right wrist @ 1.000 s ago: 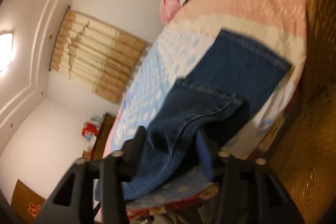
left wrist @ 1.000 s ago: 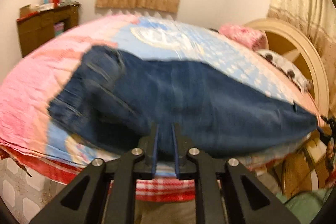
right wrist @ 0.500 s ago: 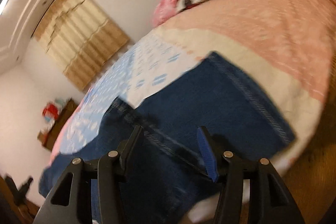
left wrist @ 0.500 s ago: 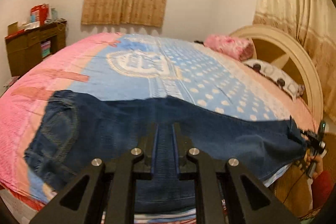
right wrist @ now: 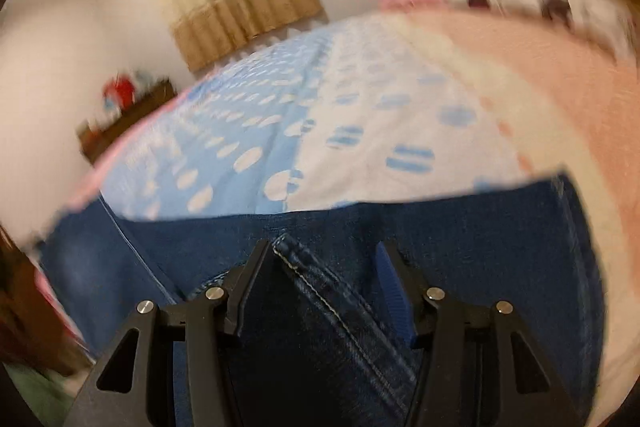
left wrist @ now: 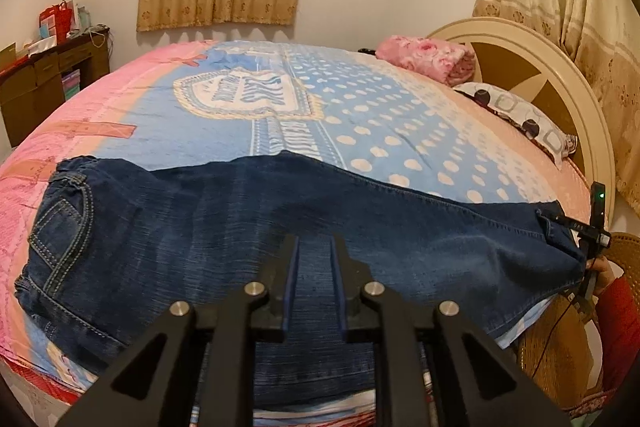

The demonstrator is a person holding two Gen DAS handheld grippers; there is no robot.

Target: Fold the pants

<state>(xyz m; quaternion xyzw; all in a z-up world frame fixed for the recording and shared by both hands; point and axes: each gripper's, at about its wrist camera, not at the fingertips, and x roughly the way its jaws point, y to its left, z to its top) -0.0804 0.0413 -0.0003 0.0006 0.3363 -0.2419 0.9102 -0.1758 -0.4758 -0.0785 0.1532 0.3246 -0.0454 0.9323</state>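
Dark blue jeans (left wrist: 240, 227) lie stretched along the near edge of the bed, waist and back pocket at the left, leg hems at the right. My left gripper (left wrist: 314, 251) sits over the middle of the jeans, its jaws a narrow gap apart with denim showing between them. My right gripper (right wrist: 326, 259) is open over the hem end of the jeans (right wrist: 480, 227), a stitched seam fold lying between its fingers. It also shows in the left wrist view (left wrist: 592, 231) at the hem end.
The bed (left wrist: 360, 115) has a pink and blue dotted cover. A pink rolled blanket (left wrist: 424, 57) and a spotted pillow (left wrist: 520, 119) lie by the round headboard (left wrist: 560, 83). A wooden desk (left wrist: 48, 75) stands at the left wall. A wicker chair (left wrist: 560, 347) stands at the right.
The jeans have been lowered and spread flat on the bed. My right gripper has swung level and sits low over the hem, still open. My left gripper has kept its narrow gap.
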